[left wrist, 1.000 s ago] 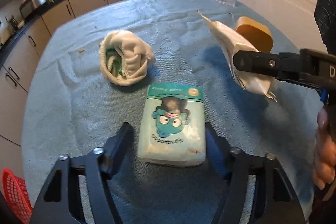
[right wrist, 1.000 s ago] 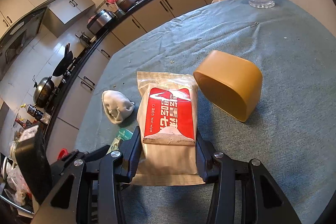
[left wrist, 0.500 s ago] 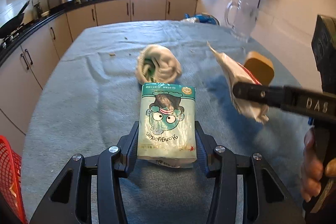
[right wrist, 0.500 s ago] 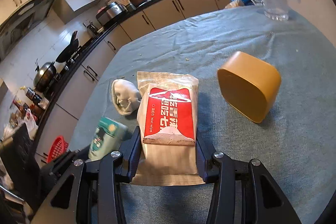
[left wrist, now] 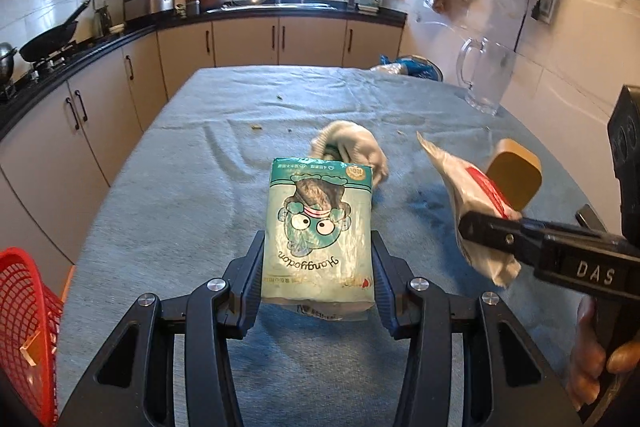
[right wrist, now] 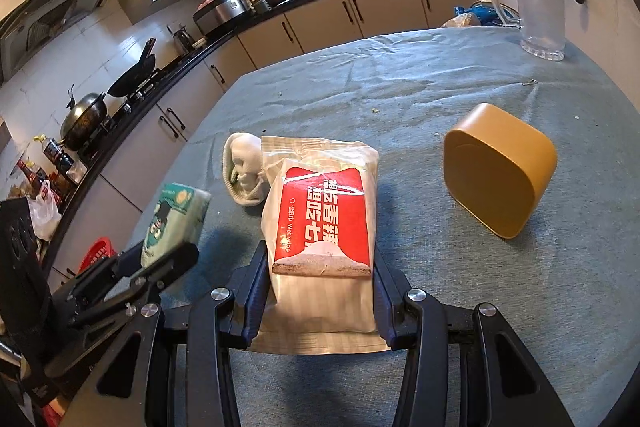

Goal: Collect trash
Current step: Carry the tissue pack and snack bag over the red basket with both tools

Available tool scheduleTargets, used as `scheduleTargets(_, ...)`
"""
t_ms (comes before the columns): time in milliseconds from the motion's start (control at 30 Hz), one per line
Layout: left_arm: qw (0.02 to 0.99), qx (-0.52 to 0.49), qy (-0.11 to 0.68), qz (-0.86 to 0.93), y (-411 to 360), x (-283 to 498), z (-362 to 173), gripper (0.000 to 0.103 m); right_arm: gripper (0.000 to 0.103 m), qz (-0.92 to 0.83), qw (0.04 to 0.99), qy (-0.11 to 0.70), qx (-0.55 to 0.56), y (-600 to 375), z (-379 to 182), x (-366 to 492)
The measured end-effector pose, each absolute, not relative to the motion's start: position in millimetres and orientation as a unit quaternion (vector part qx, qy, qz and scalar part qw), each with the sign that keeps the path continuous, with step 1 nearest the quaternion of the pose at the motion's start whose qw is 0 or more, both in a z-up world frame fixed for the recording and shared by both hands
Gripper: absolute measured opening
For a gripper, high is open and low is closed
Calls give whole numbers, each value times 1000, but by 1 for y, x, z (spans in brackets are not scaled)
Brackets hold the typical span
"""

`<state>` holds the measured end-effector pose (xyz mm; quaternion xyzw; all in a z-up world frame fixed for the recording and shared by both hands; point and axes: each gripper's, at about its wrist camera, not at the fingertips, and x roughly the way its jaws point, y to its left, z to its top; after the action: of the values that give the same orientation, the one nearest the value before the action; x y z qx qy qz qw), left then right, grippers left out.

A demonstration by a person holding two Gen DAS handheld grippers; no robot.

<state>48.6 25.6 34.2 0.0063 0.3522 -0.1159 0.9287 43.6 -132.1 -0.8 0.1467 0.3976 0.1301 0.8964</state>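
The left gripper [left wrist: 318, 275] holds a green tissue pack [left wrist: 318, 231] with a cartoon face on it. Its two jaws press on the pack's sides, and the pack is up in the air over the table [left wrist: 180, 195]. From the right wrist view the same pack [right wrist: 176, 219] shows at the left, tilted, in the black jaws.

The right gripper [right wrist: 318, 291] holds a wet wipe packet [right wrist: 320, 227] with a red label. Its jaws squeeze the packet from both sides, and the packet is lifted off the table too. In the left wrist view this packet [left wrist: 472, 203] hangs at the right, pinched by a black finger.

A white crumpled sock [left wrist: 352, 147] lies on the table, just past the green pack. An orange box [right wrist: 500, 171] lies on its side at the right, apart from the packet. A clear glass jug [right wrist: 536, 11] stands at the far right of the table. A red basket [left wrist: 24, 331] sits low at the near left, beside the table. A hand [left wrist: 600, 363] grips the right gripper's handle at the near right.
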Motion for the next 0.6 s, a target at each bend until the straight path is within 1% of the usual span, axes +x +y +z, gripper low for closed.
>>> scheduleTargets(600, 941, 25, 327, -86, 28, 42, 44, 46, 49, 132, 901, 385, 147, -130, 7, 38)
